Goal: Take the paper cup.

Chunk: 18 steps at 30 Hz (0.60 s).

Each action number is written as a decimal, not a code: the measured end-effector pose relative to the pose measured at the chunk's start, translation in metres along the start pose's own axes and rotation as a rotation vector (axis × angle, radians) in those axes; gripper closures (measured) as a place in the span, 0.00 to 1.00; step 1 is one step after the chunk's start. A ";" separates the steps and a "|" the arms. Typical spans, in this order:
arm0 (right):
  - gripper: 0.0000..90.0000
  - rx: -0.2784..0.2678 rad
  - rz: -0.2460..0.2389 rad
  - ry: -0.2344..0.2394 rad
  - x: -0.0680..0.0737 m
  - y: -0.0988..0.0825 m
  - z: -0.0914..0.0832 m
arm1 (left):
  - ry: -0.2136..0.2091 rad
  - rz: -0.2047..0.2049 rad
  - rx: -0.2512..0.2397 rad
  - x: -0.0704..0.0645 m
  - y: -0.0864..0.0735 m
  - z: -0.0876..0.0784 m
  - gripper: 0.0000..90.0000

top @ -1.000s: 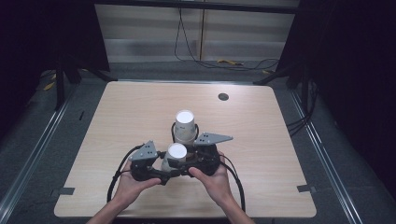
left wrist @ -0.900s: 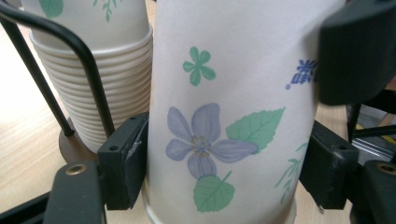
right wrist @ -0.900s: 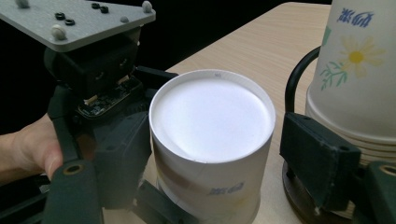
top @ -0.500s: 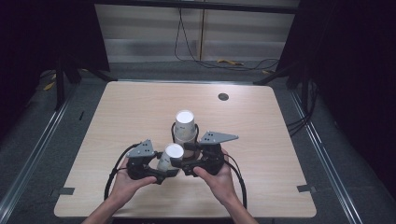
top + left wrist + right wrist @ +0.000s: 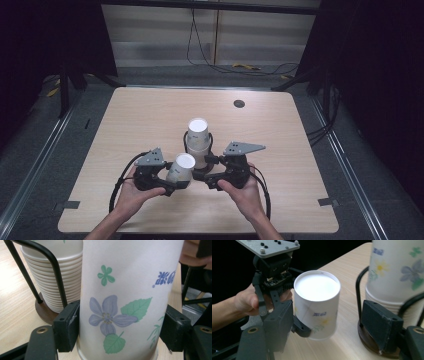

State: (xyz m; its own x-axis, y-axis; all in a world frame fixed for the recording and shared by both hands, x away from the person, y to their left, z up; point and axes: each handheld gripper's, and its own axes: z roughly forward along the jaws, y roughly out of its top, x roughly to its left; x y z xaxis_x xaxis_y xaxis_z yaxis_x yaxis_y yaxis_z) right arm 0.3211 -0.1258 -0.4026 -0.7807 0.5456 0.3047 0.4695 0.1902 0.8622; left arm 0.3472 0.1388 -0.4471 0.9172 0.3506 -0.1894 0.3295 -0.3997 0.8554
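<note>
A tall stack of flower-print paper cups [image 5: 198, 135] stands upside down in a black wire holder [image 5: 359, 290] near the middle of the table [image 5: 140, 115]. My left gripper [image 5: 175, 181] is shut on a single paper cup [image 5: 182, 168], also bottom-up and tilted a little, just left of the stack. In the left gripper view both jaws press the single paper cup [image 5: 125, 290] near its rim, and the stack [image 5: 62, 277] is behind it. My right gripper [image 5: 209, 167] is open and holds nothing. Its jaws stand wide apart in the right gripper view, one beside the holder's round base [image 5: 367, 337], with the single paper cup [image 5: 317, 302] beyond them.
A dark round grommet [image 5: 239, 104] sits in the table near its far edge. Black cables loop from both grippers toward the front edge. Dark floor and metal rails surround the table.
The left gripper has drawn the single cup slightly left, away from the stack. The right gripper has swung a little to the right.
</note>
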 end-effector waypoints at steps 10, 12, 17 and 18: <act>0.30 0.061 0.015 0.029 -0.012 -0.001 -0.009 | -0.029 0.010 0.042 -0.001 0.008 -0.001 0.31; 0.31 0.070 0.006 0.024 -0.012 -0.001 -0.010 | -0.034 0.001 0.048 0.000 0.009 -0.002 0.31; 0.32 0.090 0.003 0.032 -0.014 0.001 -0.015 | -0.027 0.014 0.079 0.003 0.012 -0.006 0.31; 0.32 0.098 0.003 0.036 -0.015 0.001 -0.015 | -0.030 0.015 0.085 0.003 0.013 -0.006 0.31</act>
State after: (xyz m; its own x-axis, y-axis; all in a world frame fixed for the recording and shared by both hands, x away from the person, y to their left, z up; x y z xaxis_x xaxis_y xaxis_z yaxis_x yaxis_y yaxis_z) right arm 0.3271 -0.1459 -0.3999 -0.7931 0.5165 0.3229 0.5081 0.2685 0.8184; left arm 0.3529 0.1401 -0.4333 0.9279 0.3194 -0.1923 0.3325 -0.4758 0.8143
